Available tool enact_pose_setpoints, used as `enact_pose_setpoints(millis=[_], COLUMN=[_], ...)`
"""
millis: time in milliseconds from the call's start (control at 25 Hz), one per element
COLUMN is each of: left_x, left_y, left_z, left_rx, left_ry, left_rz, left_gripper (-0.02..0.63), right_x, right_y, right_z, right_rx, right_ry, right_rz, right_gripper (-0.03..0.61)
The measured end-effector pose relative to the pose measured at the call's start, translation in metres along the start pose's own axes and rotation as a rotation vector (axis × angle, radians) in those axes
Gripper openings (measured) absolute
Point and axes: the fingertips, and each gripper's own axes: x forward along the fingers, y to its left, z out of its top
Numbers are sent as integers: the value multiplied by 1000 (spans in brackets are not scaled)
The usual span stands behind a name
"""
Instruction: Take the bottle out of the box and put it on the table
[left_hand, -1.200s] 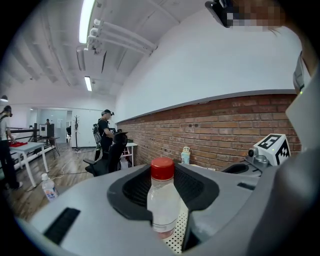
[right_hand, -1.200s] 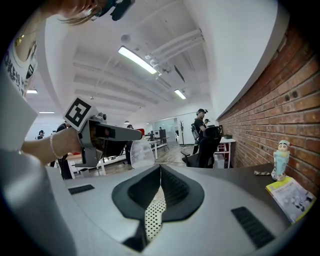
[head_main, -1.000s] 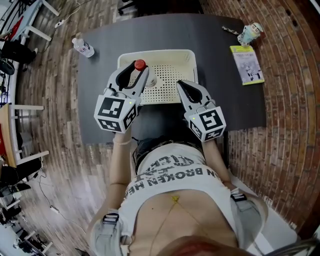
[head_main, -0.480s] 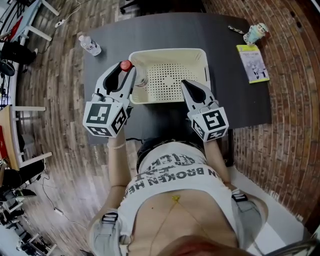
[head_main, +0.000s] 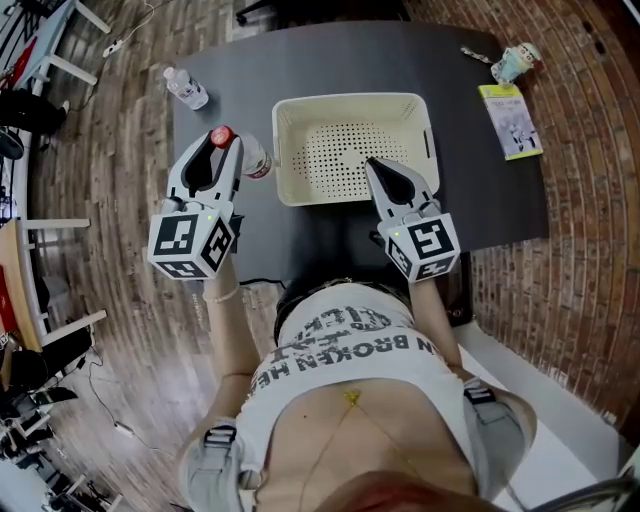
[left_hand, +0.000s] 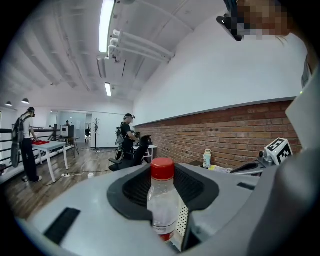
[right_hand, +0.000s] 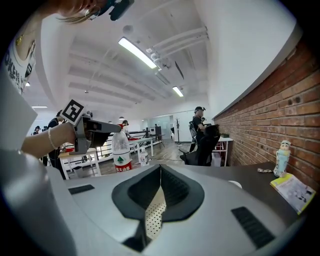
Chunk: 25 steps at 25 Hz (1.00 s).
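Observation:
A clear plastic bottle (head_main: 255, 160) with a red cap stands upright between the jaws of my left gripper (head_main: 220, 148), which is shut on it just left of the cream perforated box (head_main: 350, 100), over the dark table (head_main: 320, 55). In the left gripper view the bottle (left_hand: 162, 200) fills the gap of the left gripper (left_hand: 162, 175). The right gripper view shows the bottle (right_hand: 121, 150) held off to the left, its base hidden. My right gripper (head_main: 372, 163) is shut and empty over the box's near side; the right gripper (right_hand: 160, 167) shows the box floor (right_hand: 155, 212) below it.
A second small bottle (head_main: 187, 88) lies at the table's far left corner. A booklet (head_main: 510, 120) and a small figurine cup (head_main: 510, 62) sit at the far right. The table's left edge is close to the held bottle. People stand far off in the room.
My left gripper has carried the bottle leftward, from over the box's left part to outside its left wall. The right gripper stays shut at the box's near side.

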Motion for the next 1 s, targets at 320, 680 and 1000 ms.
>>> enact_pose_setpoints(millis=[320,680,1000], left_x=[-6,-4,-1], left_y=[24,27,30], left_z=[-8,-13,-20], left_rx=[-5,-14,-16], left_ry=[15,18,35], left_rz=[-4,-10,7], left_gripper=[146,146,146], right_x=[14,20,22], right_y=[11,12,8], right_z=[1,0,0], right_rx=[5,0,1], right_ry=[5,11,15], right_rz=[-26,-24,-15], right_gripper=[9,9,9])
